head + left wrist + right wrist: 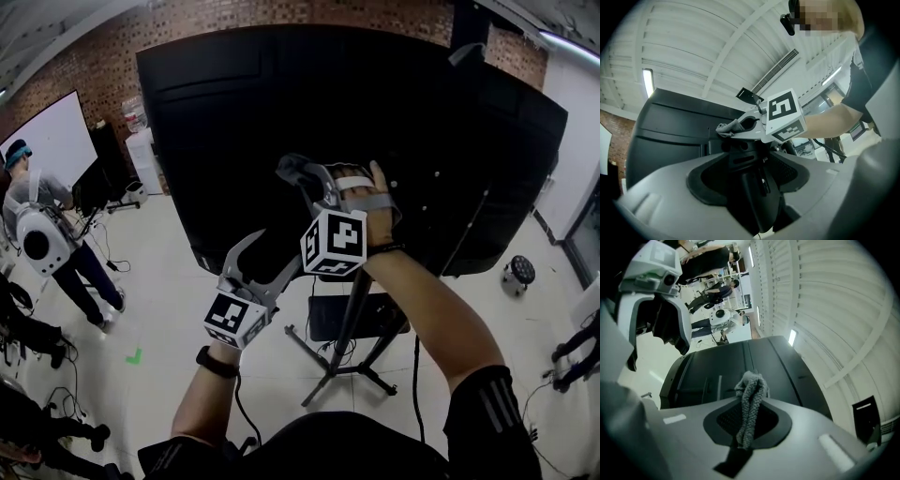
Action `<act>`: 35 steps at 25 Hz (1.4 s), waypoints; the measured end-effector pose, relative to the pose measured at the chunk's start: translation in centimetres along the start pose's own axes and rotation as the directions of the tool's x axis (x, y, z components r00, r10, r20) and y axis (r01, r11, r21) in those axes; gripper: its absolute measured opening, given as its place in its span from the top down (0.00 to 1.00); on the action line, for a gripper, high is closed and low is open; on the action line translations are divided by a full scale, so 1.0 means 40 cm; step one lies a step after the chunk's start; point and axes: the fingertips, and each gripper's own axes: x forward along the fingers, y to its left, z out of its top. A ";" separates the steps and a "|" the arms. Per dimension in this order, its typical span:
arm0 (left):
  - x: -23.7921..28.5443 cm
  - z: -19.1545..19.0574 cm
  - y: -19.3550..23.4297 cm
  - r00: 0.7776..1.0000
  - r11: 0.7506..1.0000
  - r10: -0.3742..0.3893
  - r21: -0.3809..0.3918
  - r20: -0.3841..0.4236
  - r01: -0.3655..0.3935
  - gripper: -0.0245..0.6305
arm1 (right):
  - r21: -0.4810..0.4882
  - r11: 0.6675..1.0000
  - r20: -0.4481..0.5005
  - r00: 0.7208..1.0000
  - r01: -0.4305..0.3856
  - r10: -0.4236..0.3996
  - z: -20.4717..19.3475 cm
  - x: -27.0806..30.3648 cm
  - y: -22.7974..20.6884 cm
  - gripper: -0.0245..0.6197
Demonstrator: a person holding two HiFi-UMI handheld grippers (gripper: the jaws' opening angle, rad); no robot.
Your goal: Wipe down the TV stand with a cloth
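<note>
A large black TV (281, 103) shows its back on a tripod-legged TV stand (349, 323). Up against the middle of that back panel, my right gripper (298, 173) is shut on a grey cloth (292, 170). In the right gripper view the cloth (751, 404) hangs bunched between the closed jaws of the right gripper (751, 397), with the TV's back (722, 366) beyond. My left gripper (281, 248) sits lower, near the TV's bottom edge, with its jaws apart and nothing held. The left gripper view looks up past the left gripper (752, 157) at the cloth (727, 127).
A person with a white backpack (42, 234) stands at far left near a whiteboard (56, 141). A small round device (517, 274) sits on the floor at right. Cables and a green tape mark (134, 356) lie on the pale floor. A black tray (328, 319) hangs on the stand.
</note>
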 end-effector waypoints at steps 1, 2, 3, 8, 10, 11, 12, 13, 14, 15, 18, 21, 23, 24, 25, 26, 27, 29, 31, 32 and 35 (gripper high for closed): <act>0.007 -0.001 -0.008 1.000 1.000 -0.010 -0.006 -0.014 0.009 0.52 | -0.019 1.000 -0.019 1.000 0.002 -0.002 -0.012 -0.005 0.001 0.93; 0.014 -0.002 -0.014 1.000 1.000 -0.019 -0.011 -0.024 0.019 0.52 | -0.035 0.999 -0.037 0.999 0.002 -0.003 -0.022 -0.010 0.000 0.93; 0.023 -0.004 -0.020 0.999 0.999 -0.029 -0.014 -0.019 0.029 0.52 | -0.045 0.999 -0.057 0.998 0.002 -0.005 -0.032 -0.016 -0.002 0.93; 0.066 0.005 -0.044 0.997 0.997 -0.069 -0.015 0.032 0.070 0.52 | -0.076 0.997 -0.151 0.988 -0.004 -0.007 -0.088 -0.043 -0.012 0.93; 0.078 0.014 -0.050 0.995 0.997 -0.077 -0.008 0.055 0.078 0.52 | -0.091 0.996 -0.180 0.984 -0.013 -0.004 -0.110 -0.051 -0.011 0.93; 0.084 0.017 -0.055 0.995 0.996 -0.083 -0.007 0.060 0.084 0.52 | -0.105 0.994 -0.191 0.981 -0.017 -0.004 -0.118 -0.055 -0.010 0.93; 0.089 0.019 -0.058 0.994 0.996 -0.089 -0.005 0.063 0.089 0.52 | -0.128 0.992 -0.201 0.979 -0.020 -0.006 -0.126 -0.058 -0.009 0.93; 0.094 0.023 -0.061 0.993 0.996 -0.093 -0.003 0.066 0.093 0.52 | -0.157 0.987 -0.209 0.978 -0.021 -0.012 -0.131 -0.060 -0.006 0.93; 0.097 0.025 -0.063 0.993 0.995 -0.096 -0.003 0.067 0.097 0.52 | -0.182 0.983 -0.211 0.977 -0.018 -0.021 -0.135 -0.061 -0.005 0.93; 0.099 0.026 -0.065 0.993 0.995 -0.098 -0.005 0.068 0.099 0.52 | -0.194 0.981 -0.205 0.978 -0.013 -0.027 -0.134 -0.064 -0.004 0.93; 0.098 0.024 -0.067 0.993 0.994 -0.104 -0.010 0.062 0.104 0.52 | -0.125 0.992 -0.142 0.989 0.016 -0.034 -0.104 -0.097 -0.019 0.93; 0.083 0.021 -0.045 0.994 0.996 -0.085 -0.011 0.062 0.086 0.52 | 0.046 0.999 -0.031 0.999 -0.008 0.009 -0.064 -0.118 -0.021 0.93; 0.070 0.014 -0.026 0.996 0.998 -0.067 -0.017 0.055 0.068 0.52 | 0.169 0.984 0.033 0.998 -0.055 0.050 -0.042 -0.119 -0.010 0.92; 0.062 0.009 -0.019 0.997 0.998 -0.059 -0.020 0.049 0.060 0.52 | 0.209 0.975 0.055 0.996 -0.076 0.065 -0.032 -0.116 -0.001 0.92; 0.053 0.005 -0.010 0.998 0.999 -0.050 -0.019 0.046 0.051 0.52 | 0.231 0.969 0.070 0.994 -0.092 0.078 -0.022 -0.110 0.010 0.92; 0.044 0.005 0.000 0.998 0.999 -0.039 -0.013 0.051 0.039 0.52 | 0.236 0.966 0.081 0.993 -0.104 0.087 -0.010 -0.102 0.023 0.92; 0.034 0.006 0.008 0.998 1.000 -0.029 -0.007 0.056 0.029 0.52 | 0.228 0.967 0.090 0.991 -0.113 0.095 0.004 -0.094 0.037 0.93; 0.016 0.004 0.019 0.998 1.000 -0.013 -0.002 0.057 0.013 0.52 | 0.200 0.972 0.103 0.989 -0.125 0.106 0.034 -0.076 0.067 0.93; 0.001 0.003 0.025 0.999 1.000 -0.002 0.001 0.053 0.002 0.52 | 0.180 0.974 0.113 0.986 -0.141 0.122 0.059 -0.057 0.094 0.93; -0.005 0.002 0.026 0.999 1.000 0.002 0.001 0.047 -0.002 0.52 | 0.176 0.972 0.118 0.984 -0.154 0.135 0.070 -0.045 0.107 0.93; -0.027 -0.021 0.035 1.000 1.000 0.013 -0.016 -0.001 -0.013 0.52 | 0.182 0.961 0.116 0.975 -0.207 0.188 0.084 -0.004 0.146 0.92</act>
